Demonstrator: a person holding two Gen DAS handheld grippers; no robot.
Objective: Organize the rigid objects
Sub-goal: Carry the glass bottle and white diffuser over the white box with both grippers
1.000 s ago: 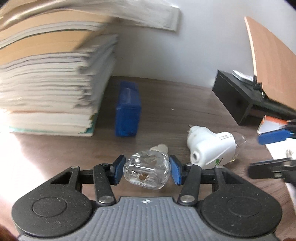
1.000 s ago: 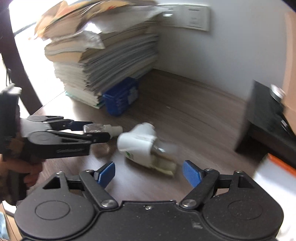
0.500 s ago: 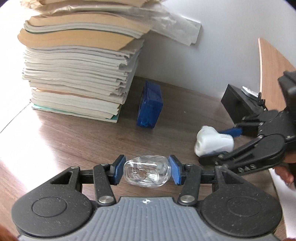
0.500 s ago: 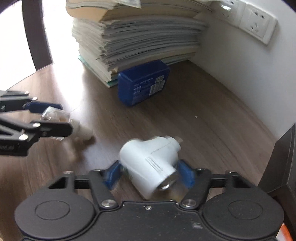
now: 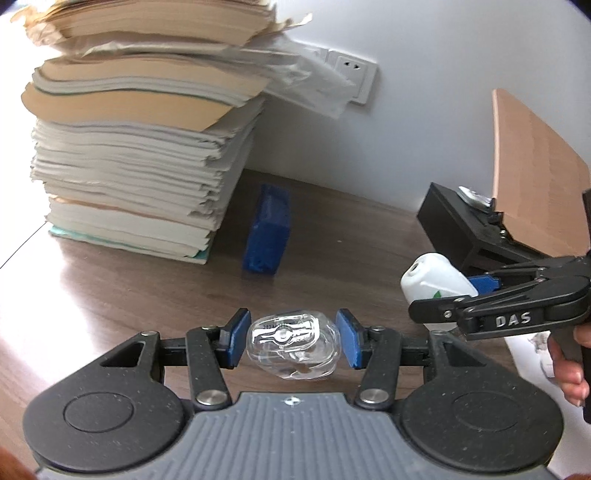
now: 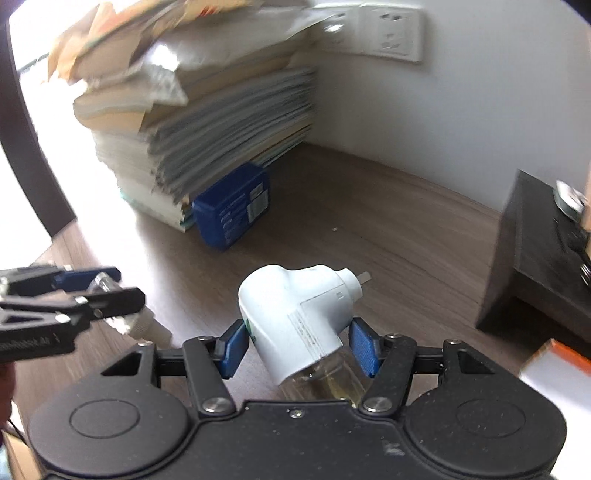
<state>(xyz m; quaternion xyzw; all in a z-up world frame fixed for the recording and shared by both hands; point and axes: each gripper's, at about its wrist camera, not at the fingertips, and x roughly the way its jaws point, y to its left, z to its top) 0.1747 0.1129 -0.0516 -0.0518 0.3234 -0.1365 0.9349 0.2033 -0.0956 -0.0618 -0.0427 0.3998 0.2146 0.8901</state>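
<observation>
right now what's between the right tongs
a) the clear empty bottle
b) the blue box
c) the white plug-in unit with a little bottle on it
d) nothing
c: the right tongs are closed on the white plug-in unit, its prongs pointing away and a small bottle of yellowish liquid at its base; the clear bottle sits in the left tongs, and the blue box rests by the paper stack.

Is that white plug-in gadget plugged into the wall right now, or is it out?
Out. The white plug-in gadget is gripped in the right gripper above the table, its prong bare, away from the wall socket.
</observation>
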